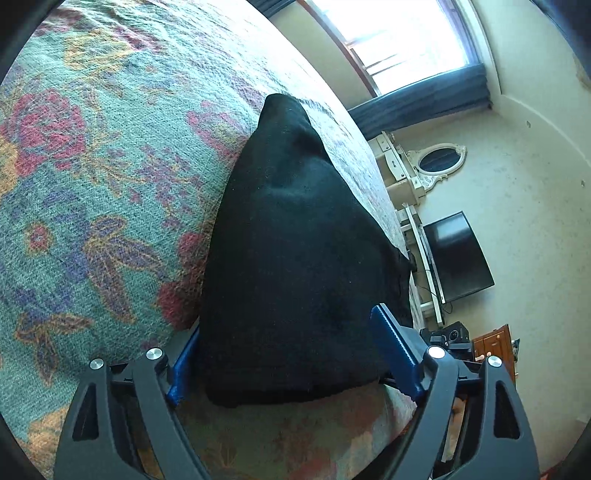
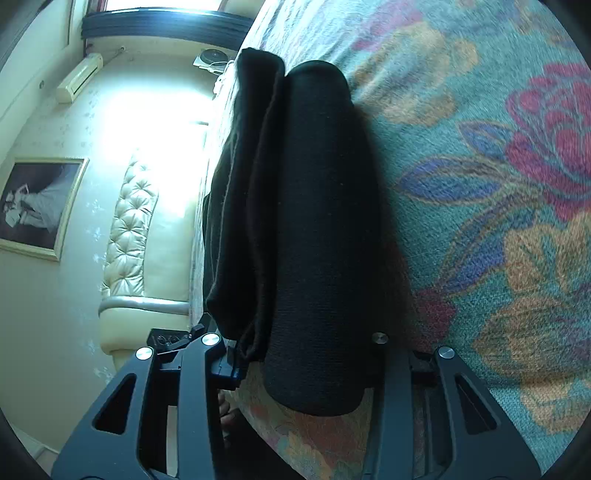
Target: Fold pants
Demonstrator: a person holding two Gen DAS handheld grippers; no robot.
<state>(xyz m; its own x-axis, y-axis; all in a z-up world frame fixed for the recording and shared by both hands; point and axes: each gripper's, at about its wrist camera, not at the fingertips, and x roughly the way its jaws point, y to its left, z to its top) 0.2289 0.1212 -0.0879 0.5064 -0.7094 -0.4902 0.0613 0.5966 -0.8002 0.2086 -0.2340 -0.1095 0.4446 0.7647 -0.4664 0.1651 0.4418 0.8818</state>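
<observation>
The black pants [image 1: 295, 240] lie folded into a thick bundle on the floral bedspread [image 1: 92, 184], close to the bed's edge. My left gripper [image 1: 284, 321] stands wide around the bundle's near end. Its blue fingers [image 1: 395, 354] flank the cloth on both sides without squeezing it. In the right wrist view the pants [image 2: 321, 221] show as a rolled fold with looser layers on its left. My right gripper [image 2: 308, 347] is shut on the near end. The cloth fills the gap and hides the right finger.
The bedspread [image 2: 498, 184] stretches wide beside the bundle. Past the bed's edge are a window [image 1: 399, 33], an oval mirror [image 1: 441, 158] and a dark TV [image 1: 458, 254]. A cream tufted headboard [image 2: 129, 229] and a framed picture [image 2: 37, 203] stand on the other side.
</observation>
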